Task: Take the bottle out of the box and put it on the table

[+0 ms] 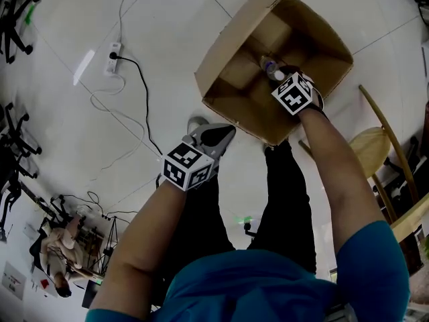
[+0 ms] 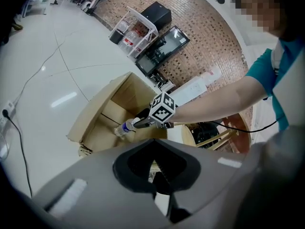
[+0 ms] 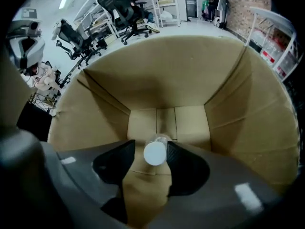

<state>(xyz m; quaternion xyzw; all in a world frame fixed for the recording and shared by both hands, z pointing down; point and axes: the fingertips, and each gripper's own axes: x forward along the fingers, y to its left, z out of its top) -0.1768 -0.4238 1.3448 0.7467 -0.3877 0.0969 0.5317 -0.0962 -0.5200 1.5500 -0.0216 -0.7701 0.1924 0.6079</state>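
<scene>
Reaches down into the cardboard box (image 3: 162,80) with the right gripper (image 3: 151,148), jaws parted. Straddles the white cap of the bottle (image 3: 155,153) right between the pads, with a sliver of gap on the left pad's side (the right pad looks to be touching). Holds the left gripper (image 2: 152,141) outside the box, well apart from the right one, jaws together on nothing.
</scene>
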